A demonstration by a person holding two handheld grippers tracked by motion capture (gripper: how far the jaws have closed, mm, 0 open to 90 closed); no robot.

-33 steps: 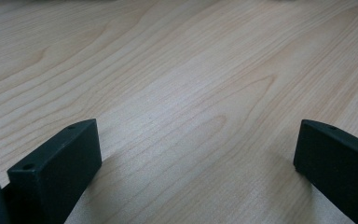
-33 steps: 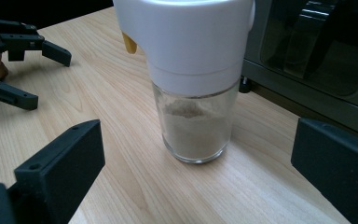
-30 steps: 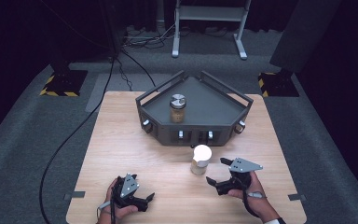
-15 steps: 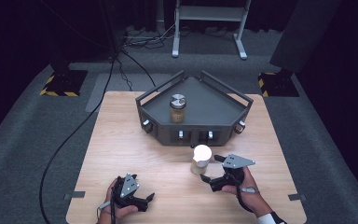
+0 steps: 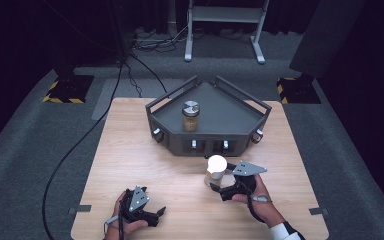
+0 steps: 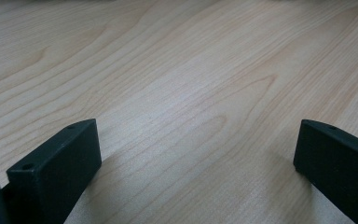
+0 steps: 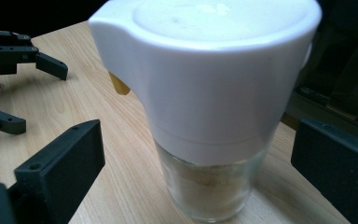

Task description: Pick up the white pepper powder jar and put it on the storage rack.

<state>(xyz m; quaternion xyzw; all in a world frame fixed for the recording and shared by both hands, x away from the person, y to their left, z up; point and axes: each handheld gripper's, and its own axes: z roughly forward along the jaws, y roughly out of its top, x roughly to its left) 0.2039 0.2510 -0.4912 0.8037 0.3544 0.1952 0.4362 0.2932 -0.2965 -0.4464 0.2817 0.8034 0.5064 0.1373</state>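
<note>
The right tongs (image 5: pixel 219 184) stand wide with the upright white-lidded jar (image 7: pixel 209 107) between the jaws, seemingly untouched, on the surface (image 5: pixel 145 165) just before the grey tray (image 5: pixel 240 120), while the left tongs (image 5: pixel 155 214) lie wide, well apart

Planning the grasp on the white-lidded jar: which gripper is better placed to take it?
Right. The right gripper has its jaws open around the white-lidded jar; the left gripper sits apart over bare table.

Tray (image 5: pixel 207 145) blocks just behind jar (image 5: pixel 215 168); table (image 5: pixel 130 150) left open.
</note>
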